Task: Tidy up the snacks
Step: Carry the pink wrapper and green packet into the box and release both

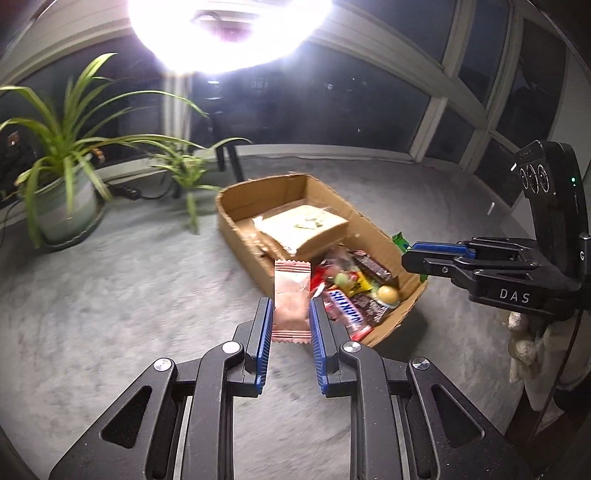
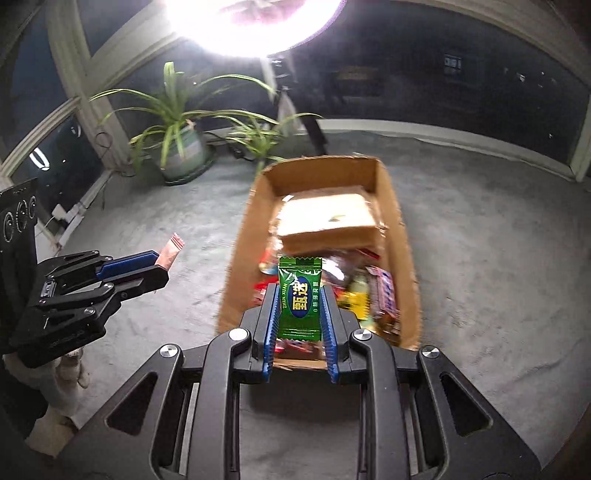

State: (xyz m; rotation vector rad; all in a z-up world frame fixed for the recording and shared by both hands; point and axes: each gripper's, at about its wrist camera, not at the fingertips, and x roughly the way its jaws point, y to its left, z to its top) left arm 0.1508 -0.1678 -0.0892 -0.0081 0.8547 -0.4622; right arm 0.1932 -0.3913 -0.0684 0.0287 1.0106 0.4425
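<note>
My left gripper (image 1: pixel 291 306) is shut on a pink snack packet (image 1: pixel 291 295), held upright in the air just left of the cardboard box (image 1: pixel 243 236). My right gripper (image 2: pixel 299 295) is shut on a green snack packet (image 2: pixel 300 295) above the box's near end (image 2: pixel 236 266). The box on the grey floor holds several wrapped snacks (image 1: pixel 351 291) near its front and a flat beige packet (image 1: pixel 306 225) at the back. In the left wrist view the right gripper (image 1: pixel 413 254) reaches in from the right, a green corner (image 1: pixel 400 240) showing behind it. The right wrist view has the left gripper (image 2: pixel 162 266) at left with the pink packet (image 2: pixel 170 251).
Two potted green plants (image 1: pixel 62 173) stand by the dark windows at the back left, with cables and a power strip (image 1: pixel 127 192) beside them. A bright lamp (image 1: pixel 229 29) on a stand glares overhead. Grey carpet (image 1: pixel 110 295) surrounds the box.
</note>
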